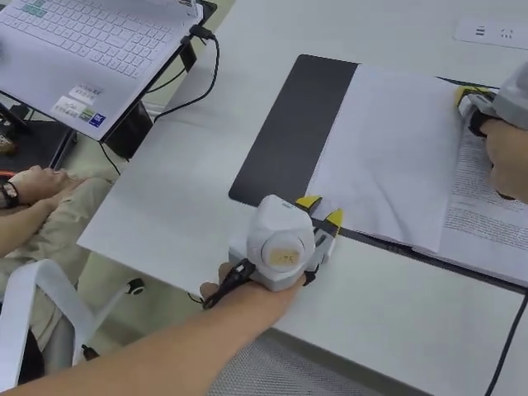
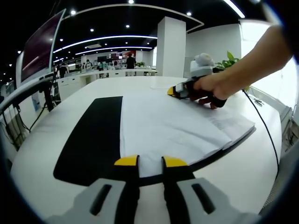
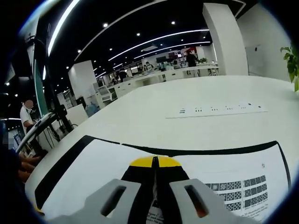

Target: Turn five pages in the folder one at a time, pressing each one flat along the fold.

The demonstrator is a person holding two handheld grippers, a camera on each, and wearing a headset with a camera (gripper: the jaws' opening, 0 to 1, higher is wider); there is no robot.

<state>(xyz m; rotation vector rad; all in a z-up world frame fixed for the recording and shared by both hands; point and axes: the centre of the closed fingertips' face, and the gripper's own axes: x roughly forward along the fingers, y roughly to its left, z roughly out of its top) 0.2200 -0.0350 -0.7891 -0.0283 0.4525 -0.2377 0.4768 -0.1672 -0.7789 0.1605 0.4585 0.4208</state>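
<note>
Folder (image 1: 289, 132) lies open on the white tabletop (image 1: 181, 190), with the black cover flat to the left and a blank page (image 1: 388, 148) on top. Left gripper (image 1: 321, 209) sits at the near edge, jaws just a crack apart, holding nothing. Right gripper (image 3: 155, 162) has its jaws closed together, tips down on the printed page (image 1: 487, 206) by the fold.

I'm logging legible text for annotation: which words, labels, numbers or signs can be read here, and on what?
Nothing reads clearly enough to quote.
Stickers on the laptop: too small.
Printed page in the folder: lines of print, blurred.
Checkered squares on the page: patterns, no readable words.
Left gripper casing: faint orange mark, unreadable.
Power strip: markings too small.
</note>
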